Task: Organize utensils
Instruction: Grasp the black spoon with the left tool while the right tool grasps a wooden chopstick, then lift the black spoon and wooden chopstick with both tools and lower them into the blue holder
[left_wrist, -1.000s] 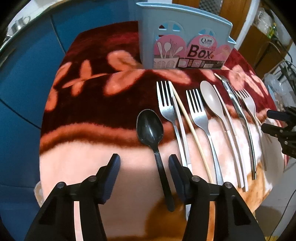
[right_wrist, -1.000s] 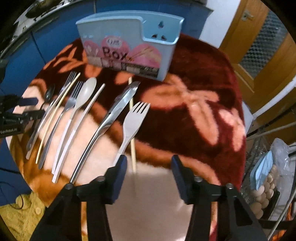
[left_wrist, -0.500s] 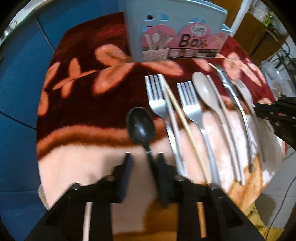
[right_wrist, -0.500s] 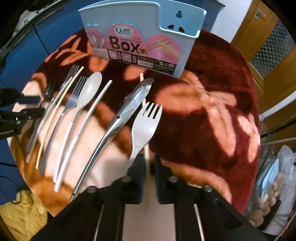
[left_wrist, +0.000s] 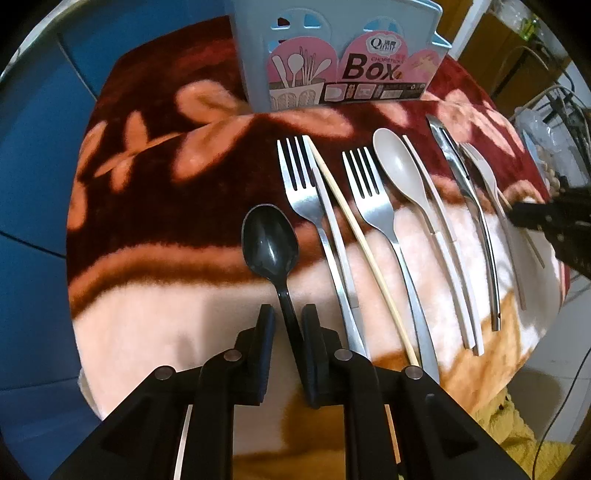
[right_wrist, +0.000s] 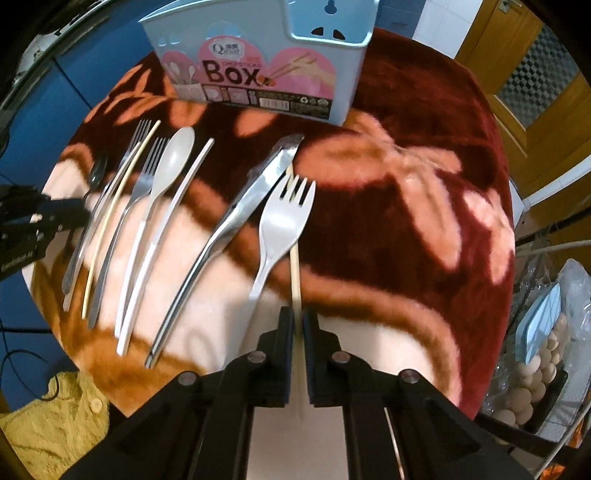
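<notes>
The left gripper (left_wrist: 286, 319) pinches the black spoon (left_wrist: 271, 245) handle; the right gripper (right_wrist: 298, 319) pinches the chopstick (right_wrist: 294, 273). Both utensils lie in front of the box (right_wrist: 258, 59). Risk: the thin chopstick may pivot in the jaws on lifting and drag the white fork (right_wrist: 282, 225) lying across it.

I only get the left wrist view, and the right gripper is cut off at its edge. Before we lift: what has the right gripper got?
Observer: The right gripper is shut on the wooden chopstick, at its near end.
Operator: Is that chopstick free of the other utensils?
Observer: No. Its far end runs under the tines of the white plastic fork.
Operator: Anything off the table on that side?
Observer: A tray of eggs sits just past the table edge.
</notes>
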